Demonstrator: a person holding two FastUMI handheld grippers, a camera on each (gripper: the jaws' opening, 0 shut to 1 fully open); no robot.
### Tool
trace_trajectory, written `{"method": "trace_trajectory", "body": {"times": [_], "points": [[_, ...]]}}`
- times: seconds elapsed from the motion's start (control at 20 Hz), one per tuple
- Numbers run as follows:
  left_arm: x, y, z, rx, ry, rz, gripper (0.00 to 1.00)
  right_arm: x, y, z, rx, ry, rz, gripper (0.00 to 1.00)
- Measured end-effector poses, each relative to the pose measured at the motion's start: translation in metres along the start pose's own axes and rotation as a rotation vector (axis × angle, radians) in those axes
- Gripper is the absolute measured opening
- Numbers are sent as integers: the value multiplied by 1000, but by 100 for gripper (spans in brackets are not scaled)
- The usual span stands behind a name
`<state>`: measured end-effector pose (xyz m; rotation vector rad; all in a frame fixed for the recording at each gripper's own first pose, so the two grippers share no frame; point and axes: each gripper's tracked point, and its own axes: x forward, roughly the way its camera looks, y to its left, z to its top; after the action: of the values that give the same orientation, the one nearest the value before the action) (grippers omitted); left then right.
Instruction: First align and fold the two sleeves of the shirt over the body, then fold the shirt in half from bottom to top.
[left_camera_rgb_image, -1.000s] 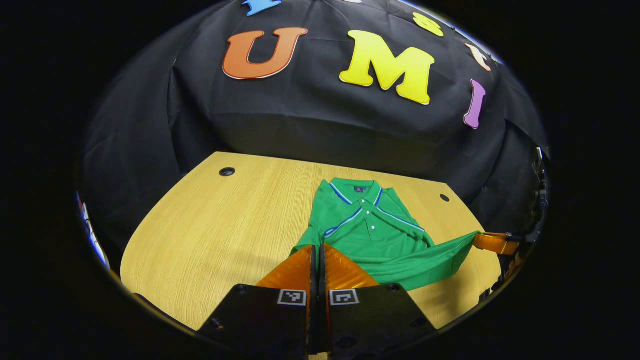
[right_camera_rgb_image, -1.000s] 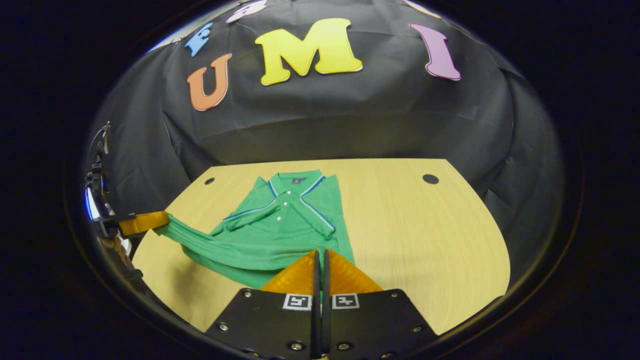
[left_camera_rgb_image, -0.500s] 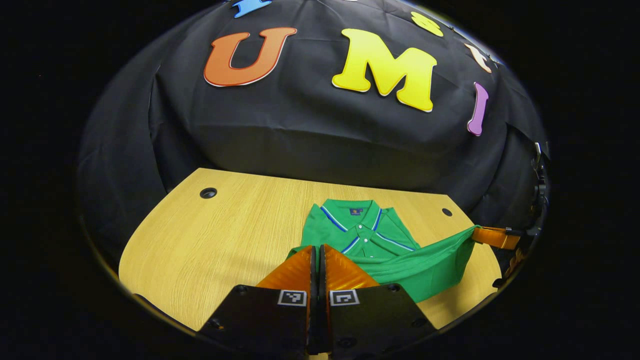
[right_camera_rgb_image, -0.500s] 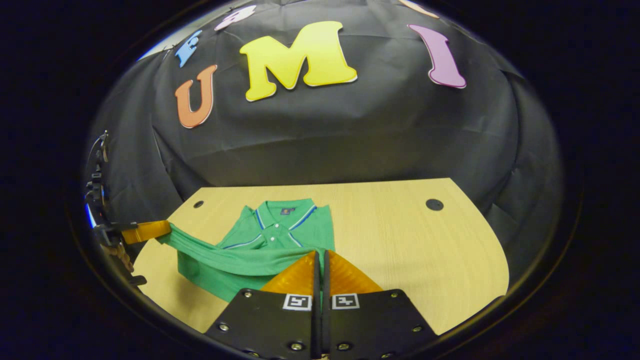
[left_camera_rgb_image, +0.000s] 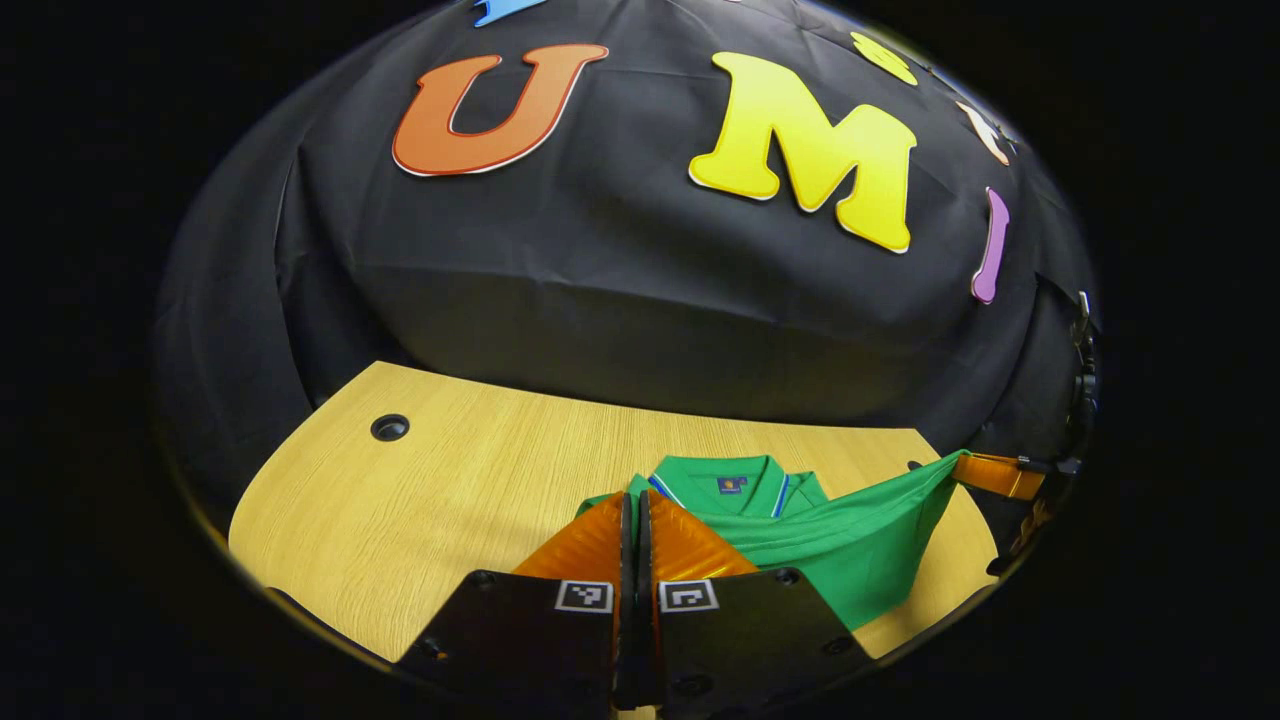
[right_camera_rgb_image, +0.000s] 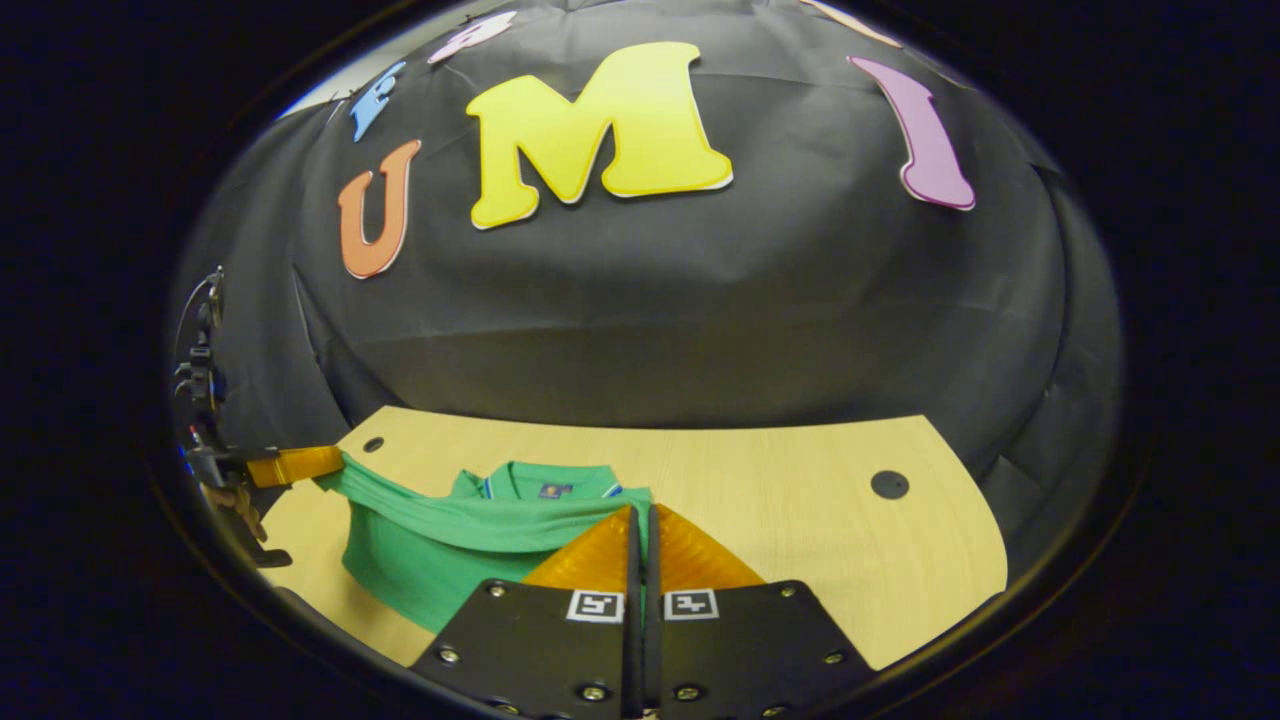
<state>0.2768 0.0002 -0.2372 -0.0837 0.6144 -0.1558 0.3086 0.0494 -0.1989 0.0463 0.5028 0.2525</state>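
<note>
On the wooden table (left_camera_rgb_image: 440, 500) in front of the black cloth wall (left_camera_rgb_image: 620, 270), the green shirt (left_camera_rgb_image: 850, 545) lies with its collar (left_camera_rgb_image: 735, 478) at the far side, and we have its bottom hem lifted off the surface, stretched as a band between our two grippers and carried toward the collar. The sleeves look already folded in, though the raised cloth now covers most of the body, so we judge that from the narrow outline alone. By our reading, we are midway through the bottom-to-top fold.

Our left gripper (left_camera_rgb_image: 636, 505) has its fingers clamped together on one hem corner; the green cloth runs right up to the tips in the left gripper view. Our right gripper (right_camera_rgb_image: 640, 520) is likewise pinched closed on the other corner, and it shows far off in the left gripper view with the hem taut at its fingertips (left_camera_rgb_image: 985, 472).

Several things could go wrong from here. If one hand travels farther than the other, the hem would land skewed across the collar. If we pull the hem too tight, the lower layer could drag along the table and the folded sleeves underneath could shift. If we lay it down slack, the middle may sag and trap a wrinkle. A thin pinch on either corner could also slip before the hem is set down.
</note>
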Motion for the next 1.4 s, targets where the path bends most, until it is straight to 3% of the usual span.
{"method": "trace_trajectory", "body": {"times": [0.55,0.7,0.75,0.8,0.9,0.95,1.2,1.4], "points": [[79,14,13,-38,-7,-5,6,88,-22,15,9,6,-46,0],[93,16,1,-21,12,-2,3,102,-23,5,1,20,-45,0],[97,21,-6,-13,24,14,6,109,-26,-5,-4,45,-63,0],[101,21,-20,-18,49,6,35,113,-27,-19,-6,91,-71,1],[118,18,-42,-46,108,-12,92,126,-25,-56,-21,184,-63,63],[119,21,-47,-54,121,-5,99,123,-21,-64,-19,207,-48,94],[113,21,-38,-77,99,-4,99,116,-19,-50,-6,178,-44,94],[80,20,-5,-45,34,2,99,92,-19,-30,-11,139,-51,93]]}}
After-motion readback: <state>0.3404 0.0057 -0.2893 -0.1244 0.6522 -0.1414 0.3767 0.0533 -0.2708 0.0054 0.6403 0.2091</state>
